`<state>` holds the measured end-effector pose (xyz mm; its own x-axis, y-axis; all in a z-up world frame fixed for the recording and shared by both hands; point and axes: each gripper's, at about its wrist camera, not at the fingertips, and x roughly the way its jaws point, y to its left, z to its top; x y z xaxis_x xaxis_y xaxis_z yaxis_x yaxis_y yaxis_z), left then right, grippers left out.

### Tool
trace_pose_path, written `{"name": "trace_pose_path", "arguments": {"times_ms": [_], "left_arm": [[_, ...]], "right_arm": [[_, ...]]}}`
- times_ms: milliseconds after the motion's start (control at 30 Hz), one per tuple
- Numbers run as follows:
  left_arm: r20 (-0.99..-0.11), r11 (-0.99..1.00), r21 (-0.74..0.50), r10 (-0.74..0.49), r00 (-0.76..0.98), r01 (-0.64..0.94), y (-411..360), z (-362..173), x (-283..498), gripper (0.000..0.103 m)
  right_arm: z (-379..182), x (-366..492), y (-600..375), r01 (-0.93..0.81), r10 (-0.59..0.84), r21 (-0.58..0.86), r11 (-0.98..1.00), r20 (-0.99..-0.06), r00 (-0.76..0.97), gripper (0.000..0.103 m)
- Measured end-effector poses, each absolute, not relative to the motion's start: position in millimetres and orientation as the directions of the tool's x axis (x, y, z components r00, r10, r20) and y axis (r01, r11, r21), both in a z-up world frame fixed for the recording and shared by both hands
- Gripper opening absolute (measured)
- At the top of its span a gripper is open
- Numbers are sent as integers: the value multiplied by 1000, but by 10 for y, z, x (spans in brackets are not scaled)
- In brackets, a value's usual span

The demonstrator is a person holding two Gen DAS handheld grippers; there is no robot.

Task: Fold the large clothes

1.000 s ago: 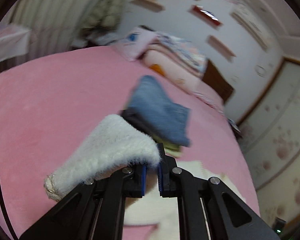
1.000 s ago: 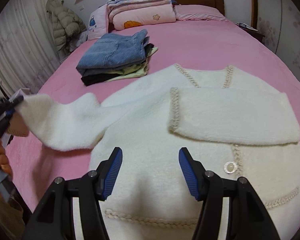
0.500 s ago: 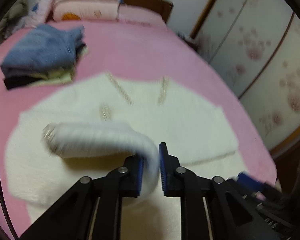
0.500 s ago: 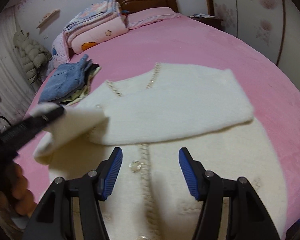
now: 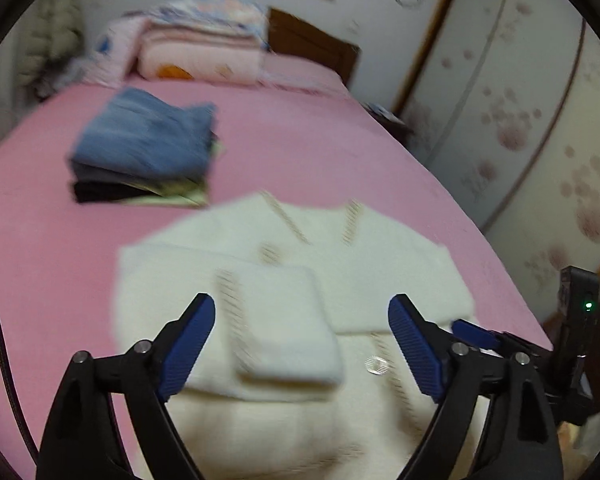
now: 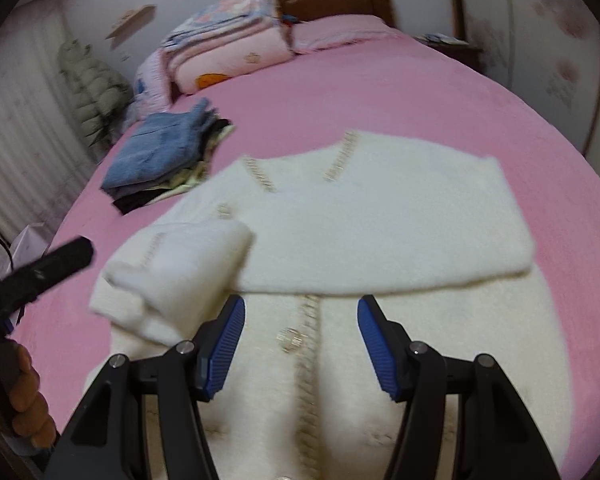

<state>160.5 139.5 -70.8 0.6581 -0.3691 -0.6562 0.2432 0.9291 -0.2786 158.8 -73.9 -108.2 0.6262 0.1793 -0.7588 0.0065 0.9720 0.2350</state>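
A fluffy white cardigan point(image 6: 380, 216) with braided trim lies flat on the pink bed point(image 6: 380, 92), front up. Both sleeves are folded across its chest: the left sleeve point(image 5: 276, 332) lies doubled over near the front, the right sleeve point(image 6: 400, 252) spans the body. My left gripper point(image 5: 302, 340) is open and empty, hovering above the left sleeve. My right gripper point(image 6: 300, 344) is open and empty above the button placket point(image 6: 288, 338). The cardigan also shows in the left wrist view point(image 5: 380, 256).
A stack of folded clothes with jeans on top point(image 6: 160, 156) sits on the bed left of the cardigan, also in the left wrist view point(image 5: 144, 148). Folded quilts and pillows point(image 6: 228, 52) lie by the headboard. Wardrobe doors point(image 5: 540, 140) stand to the right.
My left gripper carried the left sleeve across the cardigan, let it go and opened. The sleeve now lies folded on the chest. My right gripper stayed open above the cardigan.
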Motion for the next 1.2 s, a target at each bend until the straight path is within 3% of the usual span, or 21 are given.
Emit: {"name": "trace_pose_path", "arguments": {"times_ms": [200, 500, 933, 1000, 1033, 1167, 1200], "left_arm": [[-711, 962, -268, -234, 663, 52, 2154, -985, 1462, 88], [-813, 935, -343, -247, 527, -91, 2610, -1863, 1450, 88], [-828, 916, -388, -298, 474, -102, 2467, -2154, 1823, 88], [-833, 921, -374, -281, 476, -111, 2441, -2164, 1868, 88], [-837, 924, -364, -271, 475, -116, 2427, -2165, 1891, 88], [-835, 918, -371, -264, 483, -139, 2395, -2152, 1963, 85], [-831, 914, -379, -268, 488, -142, 2376, -2150, 1986, 78]], "right_arm": [[-985, 1781, -137, -166, 240, 174, 971, -763, 600, 59], [-1180, 1699, 677, -394, 245, 17, 919, -808, 536, 59], [-1725, 1863, 1000, -429, -32, -354, 831, -801, 598, 59], [-1712, 1897, 998, -431, -31, -364, 826, -792, 610, 41], [-1684, 1925, 997, -432, -31, -364, 825, -793, 609, 14], [-1238, 2097, 846, -353, -15, -341, 871, -738, 675, 9], [-1107, 2161, 777, -324, -13, -329, 887, -719, 695, 9]]}}
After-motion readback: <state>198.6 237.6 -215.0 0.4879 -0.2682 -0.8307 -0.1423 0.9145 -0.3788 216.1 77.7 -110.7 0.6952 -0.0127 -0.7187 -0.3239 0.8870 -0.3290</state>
